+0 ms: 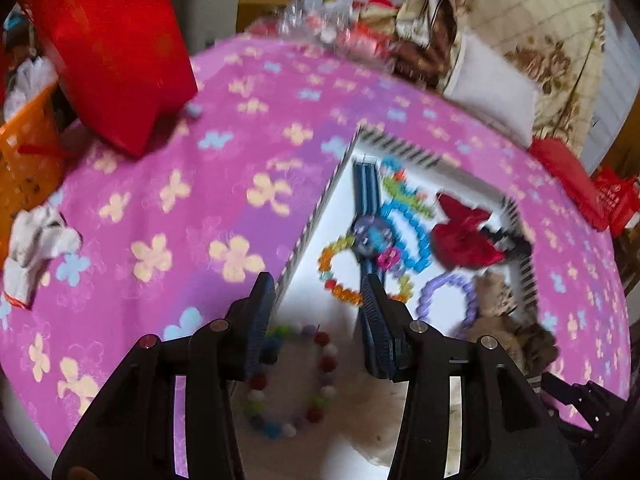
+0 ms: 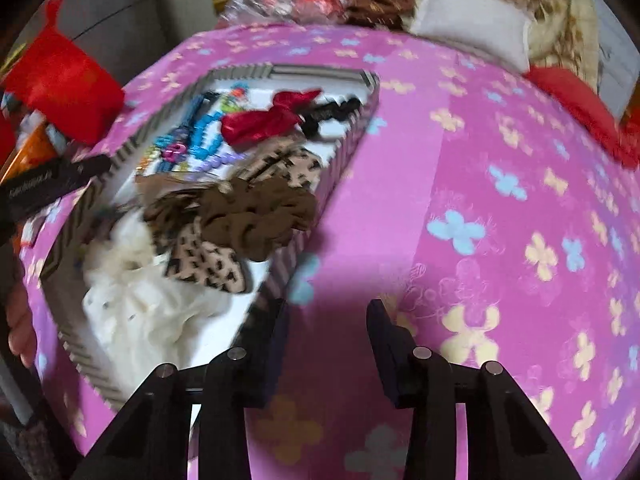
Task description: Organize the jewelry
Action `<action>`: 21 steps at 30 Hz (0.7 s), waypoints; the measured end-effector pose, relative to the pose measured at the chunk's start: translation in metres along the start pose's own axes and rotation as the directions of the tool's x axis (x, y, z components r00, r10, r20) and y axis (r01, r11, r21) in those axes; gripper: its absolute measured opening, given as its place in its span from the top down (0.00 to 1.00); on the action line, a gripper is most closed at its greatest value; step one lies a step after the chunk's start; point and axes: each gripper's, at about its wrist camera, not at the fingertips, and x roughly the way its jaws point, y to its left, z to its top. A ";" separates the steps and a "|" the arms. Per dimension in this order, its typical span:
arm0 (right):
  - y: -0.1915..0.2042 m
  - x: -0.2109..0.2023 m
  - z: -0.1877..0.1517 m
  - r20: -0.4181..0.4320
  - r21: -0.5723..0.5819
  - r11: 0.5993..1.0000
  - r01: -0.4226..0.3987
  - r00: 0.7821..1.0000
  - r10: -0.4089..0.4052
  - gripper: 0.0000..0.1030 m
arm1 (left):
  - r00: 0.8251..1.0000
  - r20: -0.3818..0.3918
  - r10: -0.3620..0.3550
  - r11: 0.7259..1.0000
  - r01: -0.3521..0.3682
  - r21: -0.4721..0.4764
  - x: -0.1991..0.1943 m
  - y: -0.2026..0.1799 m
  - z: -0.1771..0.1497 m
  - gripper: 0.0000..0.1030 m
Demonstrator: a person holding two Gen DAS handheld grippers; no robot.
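While both tongs, left and right, stand apart and empty, one striped-rim white tray on the pink flowered table holds several bead bracelets, one red bow, and one brown scrunchie.

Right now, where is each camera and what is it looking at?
Left wrist camera: sits on the left gripper, looking down into the striped tray at bead bracelets and a red bow; only its two black fingers show.
Right wrist camera: sits on the right gripper, looking down at the pink flowered cloth beside the tray; its fingers show, with the other gripper at the left edge.
Both see the tray, the red bow and the cloth.
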 end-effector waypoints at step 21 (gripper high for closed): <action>-0.002 -0.011 -0.011 0.013 0.053 0.999 -0.004 1.000 0.004 0.85 | 0.978 -0.192 -0.078 0.997 0.077 -0.013 0.038 -0.009 -0.003 0.54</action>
